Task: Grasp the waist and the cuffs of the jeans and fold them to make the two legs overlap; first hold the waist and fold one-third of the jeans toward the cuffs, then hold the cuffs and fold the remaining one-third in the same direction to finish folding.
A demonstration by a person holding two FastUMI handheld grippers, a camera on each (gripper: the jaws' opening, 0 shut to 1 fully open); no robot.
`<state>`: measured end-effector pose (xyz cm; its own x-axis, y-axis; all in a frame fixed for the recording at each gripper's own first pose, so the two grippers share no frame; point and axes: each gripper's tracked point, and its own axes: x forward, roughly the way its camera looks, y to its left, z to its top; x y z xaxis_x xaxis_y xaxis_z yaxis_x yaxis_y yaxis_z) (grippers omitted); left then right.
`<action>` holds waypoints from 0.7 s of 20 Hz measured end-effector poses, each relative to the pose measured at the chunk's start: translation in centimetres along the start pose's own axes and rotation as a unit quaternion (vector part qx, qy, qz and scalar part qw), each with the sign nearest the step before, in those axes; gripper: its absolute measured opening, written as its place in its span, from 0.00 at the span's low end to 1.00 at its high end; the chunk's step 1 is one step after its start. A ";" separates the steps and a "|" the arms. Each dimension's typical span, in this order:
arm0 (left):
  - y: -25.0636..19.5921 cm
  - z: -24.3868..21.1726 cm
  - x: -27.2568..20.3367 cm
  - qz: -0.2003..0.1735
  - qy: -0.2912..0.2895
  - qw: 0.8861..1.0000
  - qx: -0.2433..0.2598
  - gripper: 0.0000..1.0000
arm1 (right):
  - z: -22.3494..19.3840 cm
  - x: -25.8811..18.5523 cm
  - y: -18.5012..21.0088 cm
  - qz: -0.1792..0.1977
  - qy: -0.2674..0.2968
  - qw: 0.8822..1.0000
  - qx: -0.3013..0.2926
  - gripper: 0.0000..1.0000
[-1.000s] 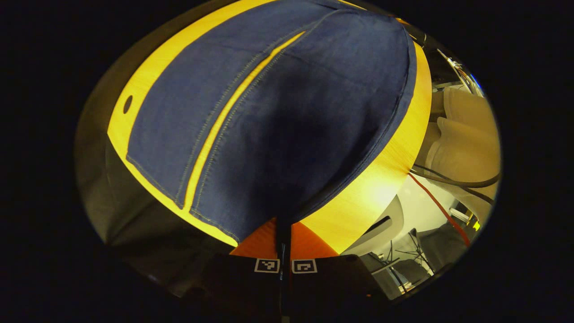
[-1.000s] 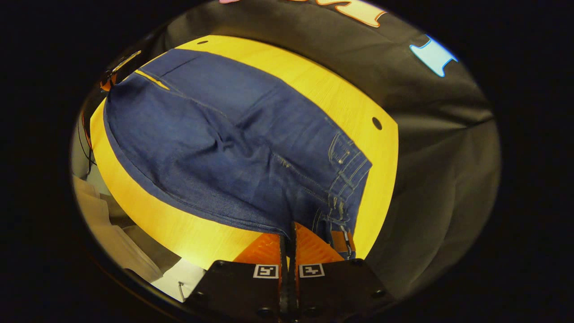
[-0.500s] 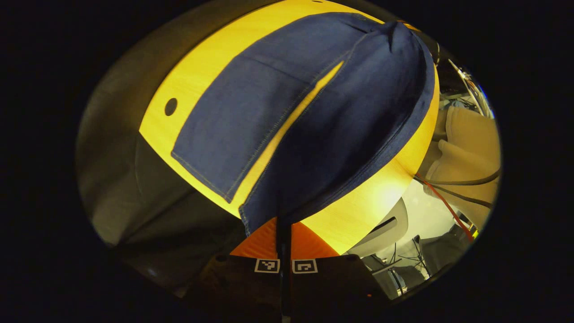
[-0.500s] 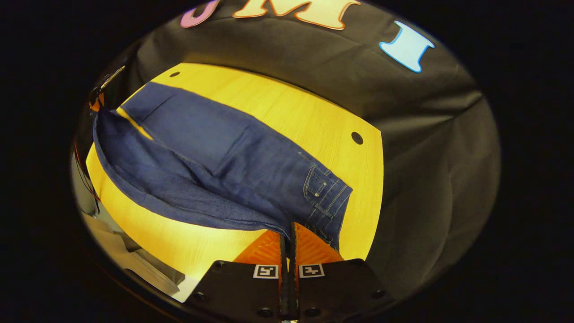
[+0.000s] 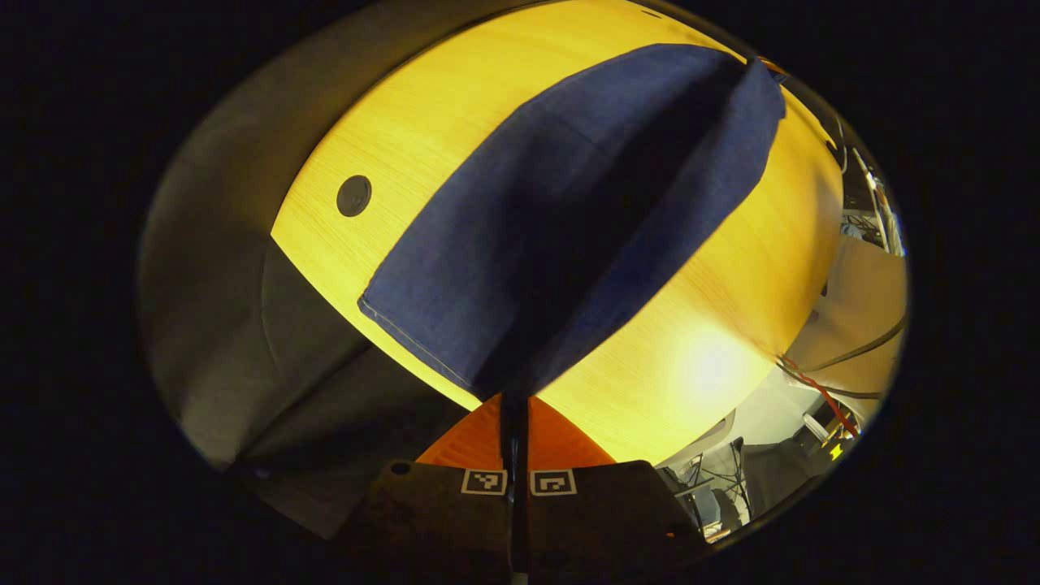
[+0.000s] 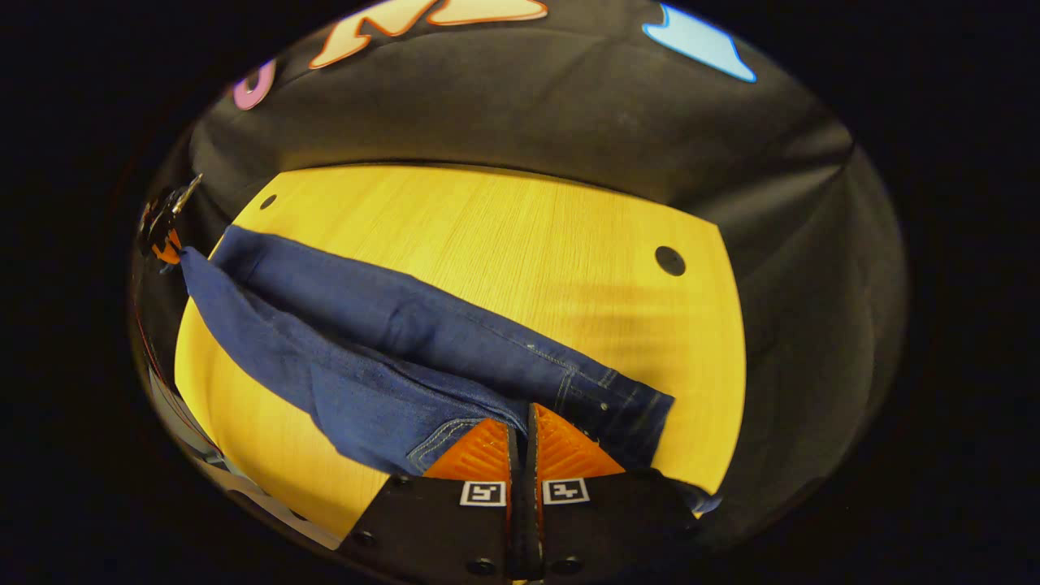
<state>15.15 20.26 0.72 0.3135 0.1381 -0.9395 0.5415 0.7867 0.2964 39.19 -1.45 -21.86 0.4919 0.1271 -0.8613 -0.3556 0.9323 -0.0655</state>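
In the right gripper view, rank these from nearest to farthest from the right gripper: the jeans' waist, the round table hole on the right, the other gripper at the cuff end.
1. Jeans' waist: pinched at the right gripper.
2. Round table hole: up and right, on bare tabletop.
3. Left gripper: far left, at the cuff end.

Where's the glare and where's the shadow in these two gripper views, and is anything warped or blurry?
Left gripper view: a bright glare patch on the table; the jeans carry a dark shadowed band down their middle; fisheye bends the table's edges. Right gripper view: a soft shadow falls across the table near the round hole; stitching near the waist looks sharp, and the far left gripper is small and indistinct.
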 end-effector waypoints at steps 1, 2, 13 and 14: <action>1.0 1.1 0.6 -0.002 0.003 1.000 -0.002 0.00 | 0.3 1.4 -0.2 0.001 0.003 1.000 0.011 0.02; 1.9 2.0 1.2 0.000 0.007 1.000 0.000 0.00 | 0.6 2.7 -0.4 0.001 0.006 1.000 0.019 0.02; 6.9 6.9 6.6 0.042 0.003 0.999 0.029 0.01 | 0.8 7.1 -0.5 -0.006 0.011 0.999 0.034 0.12; 7.7 7.3 6.5 0.060 -0.005 0.998 0.028 0.04 | 1.2 7.1 -0.7 -0.001 0.005 0.999 0.044 0.15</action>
<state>27.09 22.86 -1.85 0.3856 0.2233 -0.8952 0.5428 0.7297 0.4159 43.85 -0.78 -27.29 0.4852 0.1224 -0.8658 -0.2837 0.9586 -0.0235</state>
